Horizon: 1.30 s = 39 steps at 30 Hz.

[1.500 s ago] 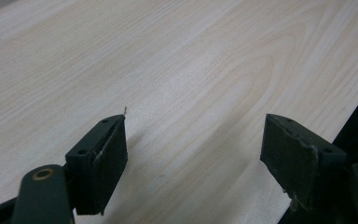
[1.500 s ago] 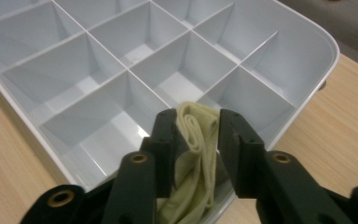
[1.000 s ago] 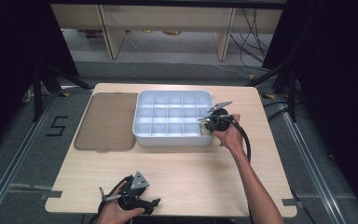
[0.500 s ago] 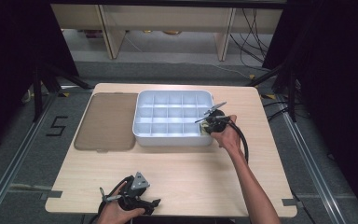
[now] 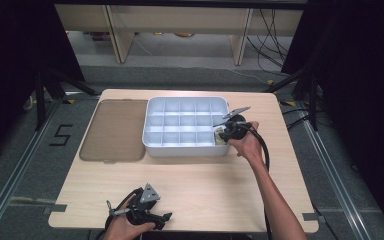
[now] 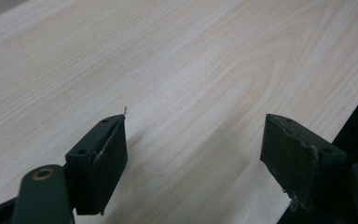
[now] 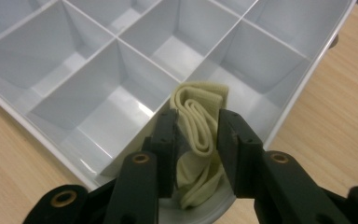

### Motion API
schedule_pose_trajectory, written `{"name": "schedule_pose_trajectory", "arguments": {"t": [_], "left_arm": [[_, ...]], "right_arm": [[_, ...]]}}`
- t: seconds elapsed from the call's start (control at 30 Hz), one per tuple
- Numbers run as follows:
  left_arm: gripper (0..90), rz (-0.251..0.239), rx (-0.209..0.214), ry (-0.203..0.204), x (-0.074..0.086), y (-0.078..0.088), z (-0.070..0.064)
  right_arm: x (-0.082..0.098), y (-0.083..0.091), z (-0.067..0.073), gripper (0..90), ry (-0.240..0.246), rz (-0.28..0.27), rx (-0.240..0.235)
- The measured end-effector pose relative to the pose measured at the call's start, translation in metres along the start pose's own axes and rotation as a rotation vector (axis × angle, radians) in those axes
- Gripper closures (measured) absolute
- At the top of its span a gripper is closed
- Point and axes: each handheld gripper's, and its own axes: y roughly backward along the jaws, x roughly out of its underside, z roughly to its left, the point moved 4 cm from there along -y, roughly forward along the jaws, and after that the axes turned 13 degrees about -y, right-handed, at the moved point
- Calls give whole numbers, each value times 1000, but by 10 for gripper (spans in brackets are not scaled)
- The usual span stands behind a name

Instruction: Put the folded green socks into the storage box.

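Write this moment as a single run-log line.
right gripper: jaws just opening, folded cream band between them, over near-right corner cell of white divided tray | left gripper: open, above table

1 overhead view, 2 close gripper-mounted views

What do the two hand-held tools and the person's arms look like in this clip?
Both tools are black. The left tool carries a grey three-cornered plate on top, and its blocky jaws show round brass-coloured pivot pins. The right tool also has a grey plate, flat black jaws with small screw holes, and a thick black cable trailing back along the forearm. Both forearms are bare, with no sleeves.
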Motion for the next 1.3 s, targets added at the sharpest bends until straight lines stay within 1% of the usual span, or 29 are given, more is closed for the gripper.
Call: {"name": "schedule_pose_trajectory", "arguments": {"t": [0.03, 0.07, 0.1, 0.13, 0.17, 0.2, 0.23, 0.27, 0.33, 0.4, 0.43, 0.47, 0.5, 0.53, 0.57, 0.6, 0.67, 0.7, 0.73, 0.77, 0.83, 0.87, 0.9, 1.0, 1.07, 1.13, 1.2, 1.23, 1.3], "left_arm": [[218, 1, 1, -3, 0, 0, 0], [218, 0, 1, -3, 0, 0, 0], [218, 0, 1, -2, 0, 0, 0], [218, 0, 0, -1, 0, 0, 0], [218, -1, 2, 18, 0, 0, 0], [218, 2, 6, 16, 0, 0, 0], [218, -3, 3, 19, 0, 0, 0], [218, -5, 5, 4, 0, 1, 1], [218, -6, 6, 2, 0, 1, 1], [218, -6, 6, 1, 0, 1, 1], [218, -3, -4, 7, 0, 1, 2], [218, -4, -3, 23, 1, 0, 2], [218, -2, -1, 16, 1, 1, 2], [218, -3, 4, 9, 1, 1, 3], [218, -5, 2, 11, 1, 1, 3], [218, -7, 1, 10, 1, 2, 3], [218, -5, -2, 3, 1, 2, 4], [218, -5, -7, 5, 1, 2, 4], [218, -7, 2, 5, 0, 2, 4], [218, -7, 1, 5, 0, 2, 4], [218, -9, -1, 26, 1, 2, 3], [218, -5, -6, 24, 1, 2, 4], [218, -4, -10, 12, 1, 2, 5], [218, -5, -10, 13, 1, 2, 5], [218, -6, -8, 26, 1, 1, 4], [218, -9, -2, 29, 1, 2, 3], [218, -4, -11, 12, 1, 2, 5], [218, -4, -10, 14, 1, 2, 5], [218, -5, -10, 16, 1, 2, 5]], "right_arm": [[-1, 2, 0, 673, -4, -8, -2], [-2, 3, -1, 658, -3, -33, 1], [-2, 6, -1, 645, -22, -16, -7], [-3, 7, -2, 640, -18, -38, -4], [-3, 10, -2, 635, -30, -32, -11], [-3, 11, -1, 627, -41, -47, -19], [-4, 12, -2, 623, -30, -48, -21], [-4, 13, -1, 620, -39, -64, -23], [-5, 16, -2, 609, -35, -67, -22], [-6, 16, -3, 596, -24, -109, -26], [-6, 18, -4, 591, -14, -104, -30], [-6, 21, -3, 583, -27, -94, -30], [-6, 23, -3, 577, -22, -99, -30], [-7, 21, -3, 571, -32, -135, -32], [-6, 26, -3, 566, -24, -103, -37], [-6, 28, -3, 566, -34, -104, -37], [-7, 30, -3, 567, -23, -126, -43], [-6, 32, -2, 567, -35, -116, -47], [-6, 33, -4, 567, -29, -118, -44], [-5, 34, -3, 567, -39, -121, -47], [-5, 34, -4, 567, -30, -133, -47], [-4, 36, -3, 567, -49, -123, -54], [-4, 35, -4, 567, -33, -131, -47], [-2, 37, -2, 567, -62, -123, -60], [-3, 36, -4, 567, -35, -140, -73], [-2, 37, -4, 562, -35, -136, -64], [-2, 39, -3, 557, -49, -130, -68], [-2, 39, -3, 550, -37, -145, -69], [-2, 42, -1, 538, -47, -142, -73]]}}
